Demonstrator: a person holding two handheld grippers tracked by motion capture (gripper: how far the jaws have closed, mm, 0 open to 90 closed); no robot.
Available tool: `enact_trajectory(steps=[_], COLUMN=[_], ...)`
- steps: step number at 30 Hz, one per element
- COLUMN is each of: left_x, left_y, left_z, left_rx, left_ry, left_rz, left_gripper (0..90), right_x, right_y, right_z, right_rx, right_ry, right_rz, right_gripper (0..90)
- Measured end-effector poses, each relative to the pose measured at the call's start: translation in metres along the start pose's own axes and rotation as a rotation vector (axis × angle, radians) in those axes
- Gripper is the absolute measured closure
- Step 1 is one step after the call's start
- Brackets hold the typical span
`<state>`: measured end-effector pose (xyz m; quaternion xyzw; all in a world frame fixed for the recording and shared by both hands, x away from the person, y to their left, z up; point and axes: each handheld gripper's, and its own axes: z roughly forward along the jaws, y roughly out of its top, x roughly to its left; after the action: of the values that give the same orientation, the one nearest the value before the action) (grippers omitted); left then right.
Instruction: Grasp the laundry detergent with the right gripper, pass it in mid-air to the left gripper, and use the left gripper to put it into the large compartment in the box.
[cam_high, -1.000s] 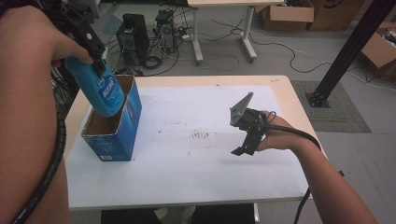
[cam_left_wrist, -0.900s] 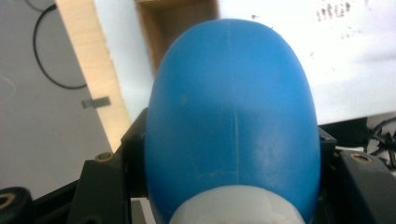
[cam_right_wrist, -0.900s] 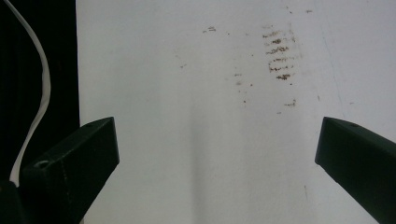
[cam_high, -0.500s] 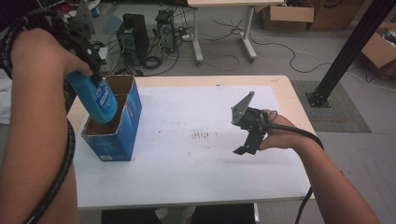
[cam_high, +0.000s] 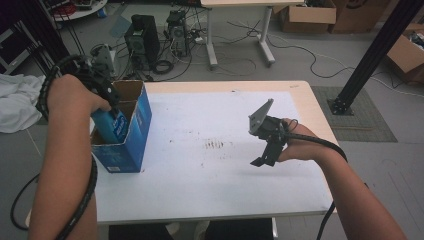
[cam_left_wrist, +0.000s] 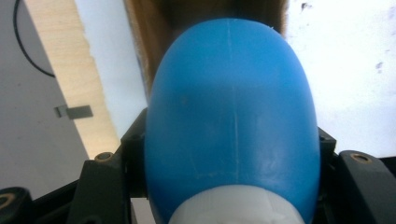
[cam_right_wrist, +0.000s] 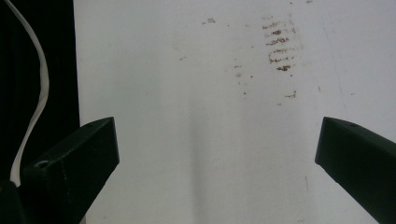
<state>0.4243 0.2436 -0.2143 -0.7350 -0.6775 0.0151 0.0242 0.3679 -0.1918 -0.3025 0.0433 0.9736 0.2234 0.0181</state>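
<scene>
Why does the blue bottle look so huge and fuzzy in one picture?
In the left gripper view the round blue plastic bottle sits right against the lens, so it looms large and soft; in the high view it looks small inside the blue cardboard box; in the right gripper view the white tabletop glares bright.

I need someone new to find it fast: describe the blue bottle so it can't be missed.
Start at the white table and go to its left edge, where an open blue cardboard box stands. The blue bottle sits partly down inside that box, clamped in the left gripper. It is smooth, rounded plastic, unlike the flat-sided box.
</scene>
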Motion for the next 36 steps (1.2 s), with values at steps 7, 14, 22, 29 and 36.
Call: enact_trajectory(steps=[7, 14, 22, 29, 36], left_x=[0.003, 0.005, 0.004, 0.005, 0.003], left_y=[0.005, 0.01, 0.013, 0.014, 0.015], left_z=[0.031, 0.052, 0.066, 0.074, 0.075], left_rx=[-0.017, -0.009, -0.009, -0.017, -0.025], left_ry=[0.009, 0.006, 0.0, -0.001, 0.008], left_rz=[0.002, -0.006, 0.004, 0.005, 0.011], left_gripper=[39.2, 39.1, 39.1, 39.1, 38.7], right_x=[0.001, 0.002, 0.0, -0.001, -0.001], right_y=[0.001, 0.0, -0.004, -0.007, -0.005], right_z=[-0.001, 0.0, 0.002, 0.003, 0.003], right_rx=[-0.002, -0.004, 0.016, 0.025, 0.03], right_ry=[-0.001, -0.003, 0.006, 0.01, 0.01], right_rz=[0.002, 0.007, 0.021, 0.028, 0.027], right_gripper=[0.0, 0.0, 0.0, 0.0, 0.0])
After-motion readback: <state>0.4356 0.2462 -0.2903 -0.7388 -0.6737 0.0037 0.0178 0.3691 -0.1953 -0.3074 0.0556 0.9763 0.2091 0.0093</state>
